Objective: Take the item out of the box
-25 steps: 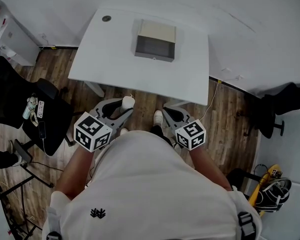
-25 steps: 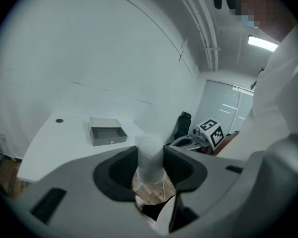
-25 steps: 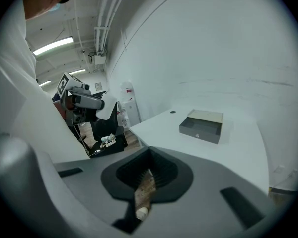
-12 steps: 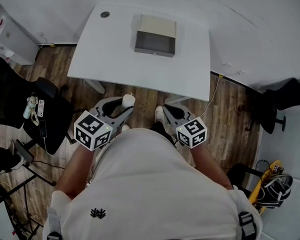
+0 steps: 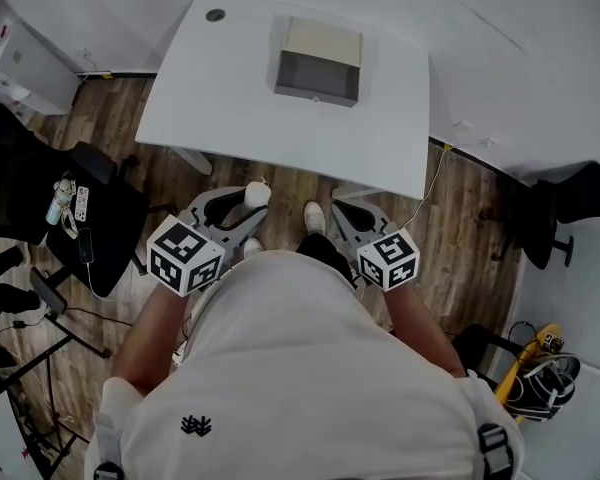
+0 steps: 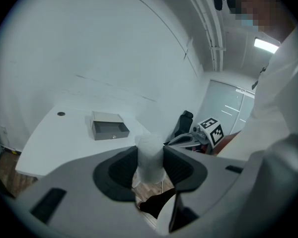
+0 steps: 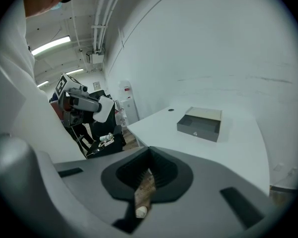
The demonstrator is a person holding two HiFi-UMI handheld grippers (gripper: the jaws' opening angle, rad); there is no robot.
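Observation:
A grey open box [image 5: 318, 63] with a beige part behind it sits at the far side of the white table [image 5: 240, 118]; it also shows in the left gripper view [image 6: 109, 129] and the right gripper view [image 7: 201, 124]. I see nothing inside it. My left gripper [image 5: 248, 200] is held low in front of the body, off the table, shut on a white cylindrical item [image 5: 257, 194] that stands between the pads [image 6: 150, 157]. My right gripper [image 5: 346, 214] hangs beside it over the floor, jaws closed together [image 7: 150, 171] with nothing in them.
A black chair [image 5: 40, 198] with small things on it stands left of me, and another black chair [image 5: 570, 203] stands at the right. A white cabinet [image 5: 10, 58] is at the far left, and a yellow and black object [image 5: 535, 368] lies on the wood floor at the lower right.
The table and box have slid slightly upward in the head view. Both grippers keep their places in front of the body, the left one still holding the white item.

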